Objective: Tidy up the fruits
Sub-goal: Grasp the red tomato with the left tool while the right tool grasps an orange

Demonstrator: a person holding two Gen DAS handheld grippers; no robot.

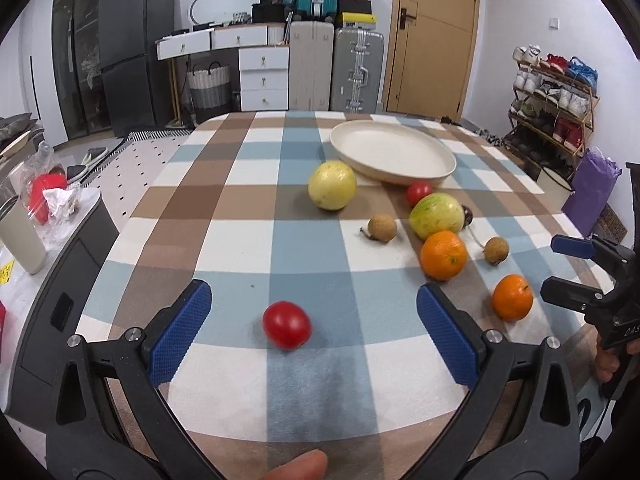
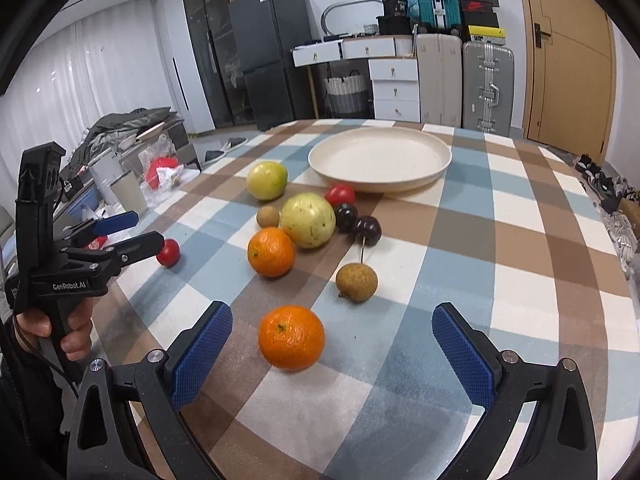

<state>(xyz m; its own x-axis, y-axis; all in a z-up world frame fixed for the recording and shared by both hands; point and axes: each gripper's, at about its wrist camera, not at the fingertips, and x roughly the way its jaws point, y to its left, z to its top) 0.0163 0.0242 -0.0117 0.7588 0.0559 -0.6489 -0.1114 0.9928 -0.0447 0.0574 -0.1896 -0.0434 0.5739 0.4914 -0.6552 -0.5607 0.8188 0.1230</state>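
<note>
Because both grippers hang released, the left gripper point(image 1: 314, 330) can knock the tomato point(image 1: 287, 324) rolling. The right gripper's point(image 2: 332, 354) jaws straddle the orange point(image 2: 291, 337); an off-centre squeeze ejects it across the desk point(image 2: 520, 240).

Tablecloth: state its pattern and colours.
The tablecloth is a large check of brown, blue and white, clearest in the right wrist view.

Legible marking one: "GenRobot.AI" in white letters on the black plastic body of the left gripper point(image 2: 132, 236), seen from the right wrist view. Marking two: white letters "DAS", cut off, on the black body of the right gripper point(image 1: 568, 270) at the left wrist view's right edge. No other text readable
</note>
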